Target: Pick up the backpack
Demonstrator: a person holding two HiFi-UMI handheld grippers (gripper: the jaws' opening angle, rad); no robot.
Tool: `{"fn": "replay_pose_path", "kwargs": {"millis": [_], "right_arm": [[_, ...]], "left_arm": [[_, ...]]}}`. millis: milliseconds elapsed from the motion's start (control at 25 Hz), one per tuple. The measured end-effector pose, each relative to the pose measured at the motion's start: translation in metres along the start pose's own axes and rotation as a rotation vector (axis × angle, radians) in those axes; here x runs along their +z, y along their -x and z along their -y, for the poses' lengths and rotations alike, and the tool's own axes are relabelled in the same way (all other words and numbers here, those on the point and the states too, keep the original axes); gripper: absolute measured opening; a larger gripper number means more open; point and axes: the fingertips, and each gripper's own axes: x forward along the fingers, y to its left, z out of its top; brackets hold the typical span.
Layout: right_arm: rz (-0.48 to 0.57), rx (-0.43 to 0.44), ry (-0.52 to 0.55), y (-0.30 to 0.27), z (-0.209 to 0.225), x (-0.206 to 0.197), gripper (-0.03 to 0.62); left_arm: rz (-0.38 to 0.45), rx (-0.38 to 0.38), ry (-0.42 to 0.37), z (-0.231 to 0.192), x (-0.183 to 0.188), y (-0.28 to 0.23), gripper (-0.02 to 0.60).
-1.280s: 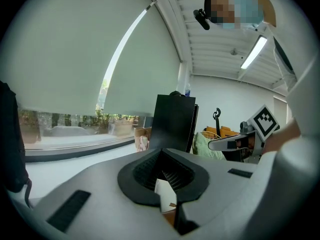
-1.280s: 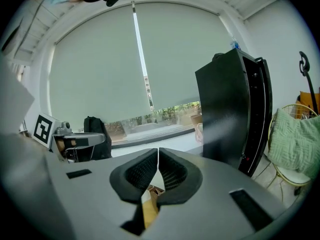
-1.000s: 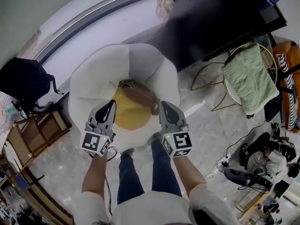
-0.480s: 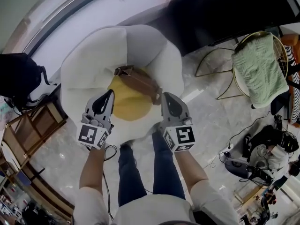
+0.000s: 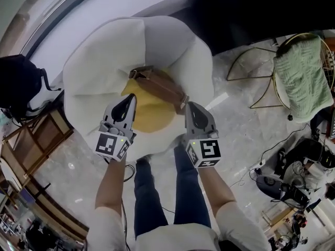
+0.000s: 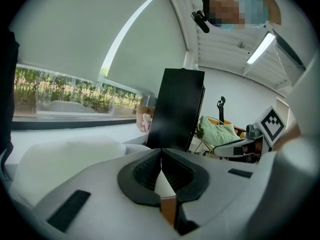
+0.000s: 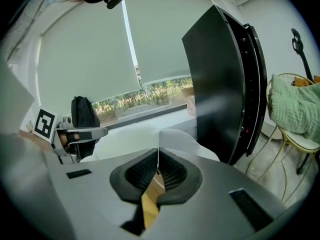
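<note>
At the far left a black bag (image 5: 18, 85) sits up on something by the window, and a wooden rack (image 5: 31, 148) stands below it on the floor (image 5: 68, 177).

Next comes a big white cushion (image 5: 104, 51) shaped like a fried egg, with a yellow middle (image 5: 152, 116). The left tool (image 5: 129, 98) is held over the near-left side of the yellow middle. Its two jaws are pressed tight together and there is nothing between them. It is not touching the cushion, as far as the view from above lets me tell.

The backpack (image 5: 159, 88) is brown. It lies across the far side of the yellow middle, slanting from the upper left down to the right. It sits between the two tools and a little past their tips, and neither tool is touching it.

The right tool (image 5: 191, 107) is just beside the lower right end of the backpack. Its jaws are closed tight too, and it holds nothing.

The person's legs (image 5: 157, 192) in blue trousers stand at the near edge of the cushion.

Behind the cushion, to the right, is a tall black cabinet (image 5: 251, 9). Farther right a green towel (image 5: 303, 72) hangs over a gold wire chair (image 5: 261, 95).
</note>
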Motion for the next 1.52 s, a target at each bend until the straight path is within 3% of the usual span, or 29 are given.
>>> {"fn": "replay_pose_path", "kwargs": {"millis": [280,960,1360,1400,1480,1520], "right_arm": [[-0.031,-0.017,-0.001,-0.014,0.014,-0.033,0.031],[-0.114,-0.027,-0.01,-0.045,0.023,-0.098,0.031],[-0.161,-0.098,0.027,-0.05,0.034,-0.125,0.034],[-0.165,-0.106,0.028,-0.05,0.036,-0.127,0.045],[-0.178,-0.115,0.025,-0.052,0.04,-0.131,0.191],[-0.186,-0.114,0.021,-0.053,0.041,-0.134,0.218]], "left_arm": [[-0.008,0.014,0.045,-0.017,-0.037,-0.015,0.032],[-0.12,0.02,0.095,-0.053,-0.125,-0.045,0.032],[-0.194,0.003,0.131,-0.067,-0.163,-0.063,0.034],[-0.2,0.003,0.129,-0.069,-0.168,-0.065,0.034],[-0.218,0.006,0.125,-0.073,-0.178,-0.068,0.034],[-0.23,0.009,0.128,-0.076,-0.183,-0.07,0.034]]}}
